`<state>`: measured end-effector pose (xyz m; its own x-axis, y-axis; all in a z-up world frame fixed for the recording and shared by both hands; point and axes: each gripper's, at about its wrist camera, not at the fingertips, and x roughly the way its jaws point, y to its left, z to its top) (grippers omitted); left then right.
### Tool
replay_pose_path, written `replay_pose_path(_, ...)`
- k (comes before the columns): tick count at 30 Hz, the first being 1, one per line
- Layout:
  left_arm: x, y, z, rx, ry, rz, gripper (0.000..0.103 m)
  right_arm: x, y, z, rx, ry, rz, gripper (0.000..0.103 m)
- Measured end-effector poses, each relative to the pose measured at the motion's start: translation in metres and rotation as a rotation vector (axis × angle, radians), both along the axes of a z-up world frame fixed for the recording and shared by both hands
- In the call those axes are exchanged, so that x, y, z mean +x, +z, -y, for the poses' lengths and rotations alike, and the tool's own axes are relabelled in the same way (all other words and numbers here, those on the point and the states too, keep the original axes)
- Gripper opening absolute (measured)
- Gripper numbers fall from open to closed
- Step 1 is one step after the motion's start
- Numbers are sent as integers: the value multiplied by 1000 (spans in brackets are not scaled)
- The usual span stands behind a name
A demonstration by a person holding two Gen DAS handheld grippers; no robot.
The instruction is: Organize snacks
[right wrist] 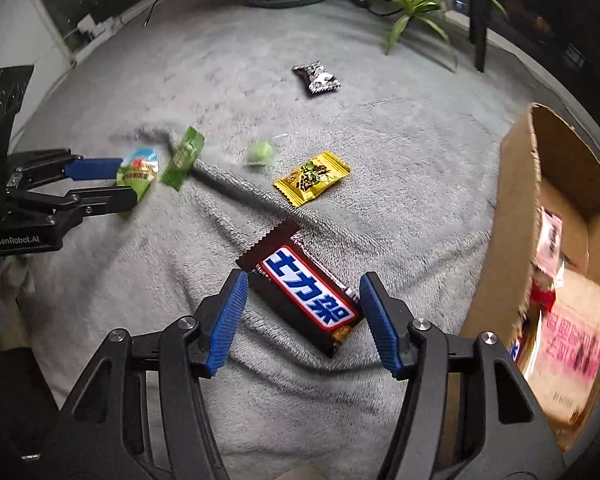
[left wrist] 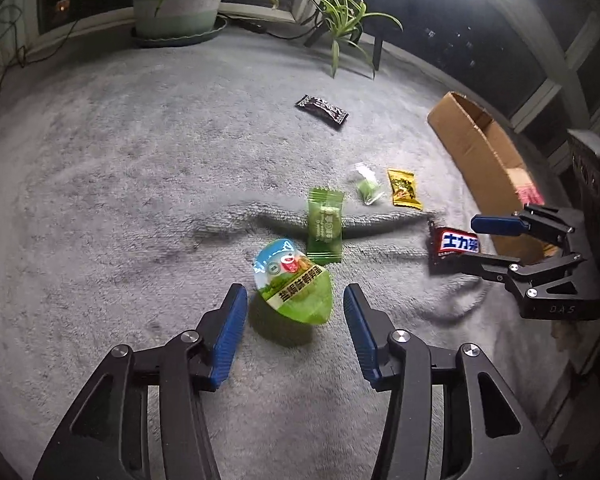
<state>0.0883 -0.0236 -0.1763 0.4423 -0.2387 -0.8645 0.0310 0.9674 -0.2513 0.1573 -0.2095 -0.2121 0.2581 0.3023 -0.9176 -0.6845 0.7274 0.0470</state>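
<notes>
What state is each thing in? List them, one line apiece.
left gripper: fingers open, astride the jelly cup.
right gripper: fingers open, astride the chocolate bar.
jelly cup: sealed, tilted on the blanket.
chocolate bar: wrapped, lying flat.
green candy: wrapped, flat.
yellow packet: sealed, flat.
dark packet: sealed, flat.
cardboard box: open, partly filled.

Chocolate bar (right wrist: 306,294) between my right tongs (right wrist: 303,322): white characters 士力架
Body of my left tongs (right wrist: 102,184): GenRobot.AI
Body of my right tongs, seen from my left: DAS
Green jelly cup (left wrist: 294,286) lid: characters too blurred for me to read
</notes>
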Motion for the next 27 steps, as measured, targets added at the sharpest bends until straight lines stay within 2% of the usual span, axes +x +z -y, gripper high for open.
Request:
replay_pose_path(2, 2, -4, 5, 42, -4, -1, 49, 2, -4, -5, -30, 16, -2, 61)
replay_pose_path(8, 7, -6, 7, 82, 10, 16, 50, 3, -10, -16, -107, 57, 16, 60)
replay_pose_path(9, 7, -6, 6, 86, 14, 18, 50, 4, -11, -15, -111, 55, 16, 58)
replay_pose_path(11, 7, -6, 5, 94, 17, 22, 50, 6, -12, -13, -110, 48, 2, 47)
replay_pose_path(13, 6, -7, 2, 106, 15, 24, 49, 8, -12, -11, -101, 32, -1, 44)
replay_pose_path(16, 6, -7, 1, 117, 12, 28, 38, 11, -12, -9, -96, 24, 0, 40)
replay_pose_path(27, 3, -5, -14, 57, 50, 38, 36, 14, -3, 2, -34, -50, 17, 35)
